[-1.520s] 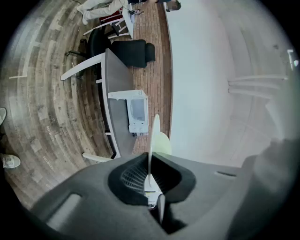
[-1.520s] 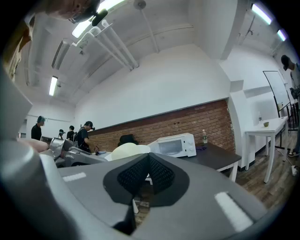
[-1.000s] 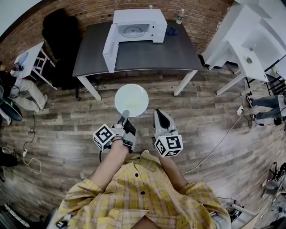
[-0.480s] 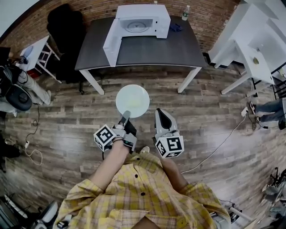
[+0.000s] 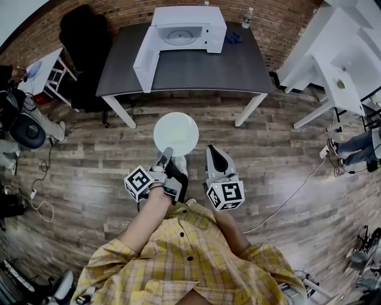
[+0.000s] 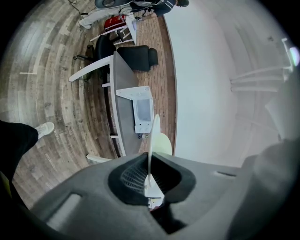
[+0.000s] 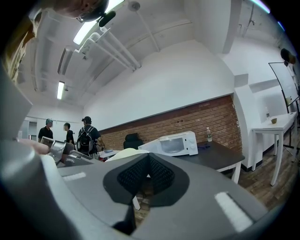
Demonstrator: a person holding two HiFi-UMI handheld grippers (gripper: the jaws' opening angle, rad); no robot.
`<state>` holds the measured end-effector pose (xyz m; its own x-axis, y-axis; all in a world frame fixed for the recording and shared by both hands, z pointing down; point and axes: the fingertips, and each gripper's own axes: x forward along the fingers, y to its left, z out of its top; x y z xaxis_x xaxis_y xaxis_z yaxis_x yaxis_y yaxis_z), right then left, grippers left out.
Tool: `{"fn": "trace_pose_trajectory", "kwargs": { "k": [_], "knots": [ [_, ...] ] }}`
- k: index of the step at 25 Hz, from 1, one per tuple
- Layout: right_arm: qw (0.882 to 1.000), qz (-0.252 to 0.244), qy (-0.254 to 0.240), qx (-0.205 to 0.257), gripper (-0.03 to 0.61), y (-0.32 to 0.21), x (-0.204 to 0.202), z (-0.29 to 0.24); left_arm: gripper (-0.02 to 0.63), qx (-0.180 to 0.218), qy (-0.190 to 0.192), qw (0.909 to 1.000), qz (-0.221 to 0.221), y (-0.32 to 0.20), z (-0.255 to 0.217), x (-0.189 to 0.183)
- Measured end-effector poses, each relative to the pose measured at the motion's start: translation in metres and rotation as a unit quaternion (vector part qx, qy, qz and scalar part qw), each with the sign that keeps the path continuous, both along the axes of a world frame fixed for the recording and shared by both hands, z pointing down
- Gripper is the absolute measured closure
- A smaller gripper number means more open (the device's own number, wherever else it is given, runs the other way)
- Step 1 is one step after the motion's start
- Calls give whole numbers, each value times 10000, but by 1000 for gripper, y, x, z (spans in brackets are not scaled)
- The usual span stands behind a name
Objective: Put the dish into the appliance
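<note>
Wood floor point(image 5: 89, 173), dark table point(image 5: 196, 68) against a brick wall point(image 5: 119, 12).
Upper left, black chair point(image 5: 83, 47); top centre, open-doored microwave point(image 5: 184, 33), bottle point(image 5: 247, 18) right of it. Mid-frame, left gripper point(image 5: 168, 153) clamps the dish point(image 5: 176, 133) by its rim; right gripper point(image 5: 214, 150) beside it, jaws together, empty.

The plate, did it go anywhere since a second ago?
Hardly. The plate stays pinched at its rim by the left gripper, held out short of the table. The person took a step: a white shoe now shows beside that gripper. The right gripper stays shut and empty, and the microwave still has its door open.
</note>
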<state>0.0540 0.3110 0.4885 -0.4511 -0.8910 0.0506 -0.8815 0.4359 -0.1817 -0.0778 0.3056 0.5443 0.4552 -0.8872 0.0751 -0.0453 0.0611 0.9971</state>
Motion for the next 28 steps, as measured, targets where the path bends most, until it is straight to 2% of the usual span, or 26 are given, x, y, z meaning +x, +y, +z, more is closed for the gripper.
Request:
{"fn": "trace_pose_trajectory", "kwargs": {
  "k": [4,14,19,28],
  "knots": [
    [10000,-75,-1,-18,575,-26,0,0,603,-72,-132,9999,-80,-24,5,-5],
    [9998,-72,73,-148,575,-119,8,7,603,-54,-124,9998,-154,-116,11,-3],
    [9996,-237,34,-171,575,-162,-1,2,603,-42,-41,9998,-182,-163,7,-6],
    [9996,-189,83,-207,575,-247,-15,-8,604,-131,-87,9996,-240,-247,8,-23]
  ]
}}
